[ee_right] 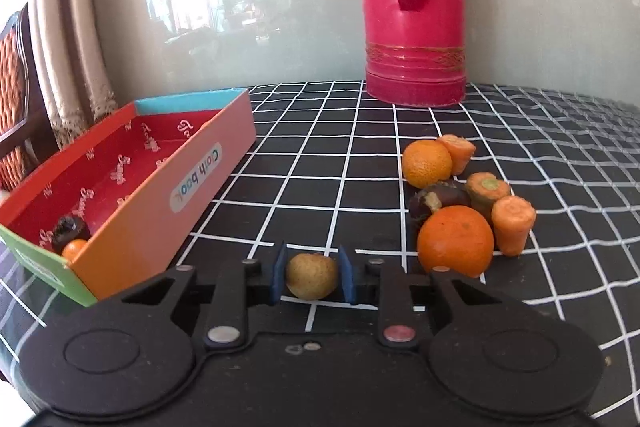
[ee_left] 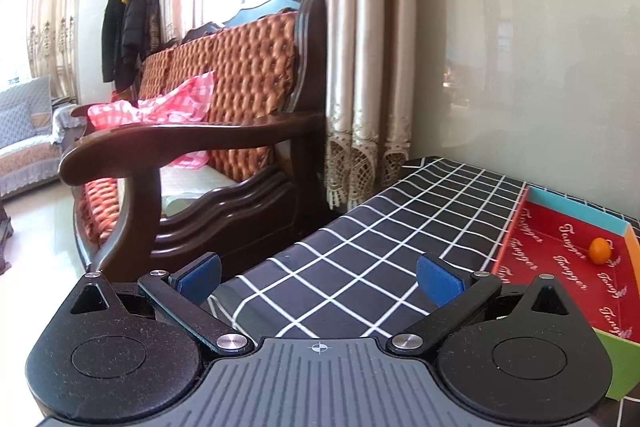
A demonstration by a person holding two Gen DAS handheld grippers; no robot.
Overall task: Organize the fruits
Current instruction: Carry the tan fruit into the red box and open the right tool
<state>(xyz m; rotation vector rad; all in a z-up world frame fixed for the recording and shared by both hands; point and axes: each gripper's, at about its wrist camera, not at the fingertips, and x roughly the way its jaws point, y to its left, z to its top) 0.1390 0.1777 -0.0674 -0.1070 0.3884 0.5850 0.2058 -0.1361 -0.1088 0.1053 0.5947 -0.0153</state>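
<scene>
Right wrist view, right claw (ee_right: 312, 277) clamped on roundish yellow-brown fruit (ee_right: 311, 275), stem end up.

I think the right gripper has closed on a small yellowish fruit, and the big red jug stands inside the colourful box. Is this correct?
Not quite. The right gripper is indeed shut on the small yellowish fruit, but the red jug does not stand inside the box. The right wrist view shows it on the checked tablecloth by the wall, apart from the box.
</scene>
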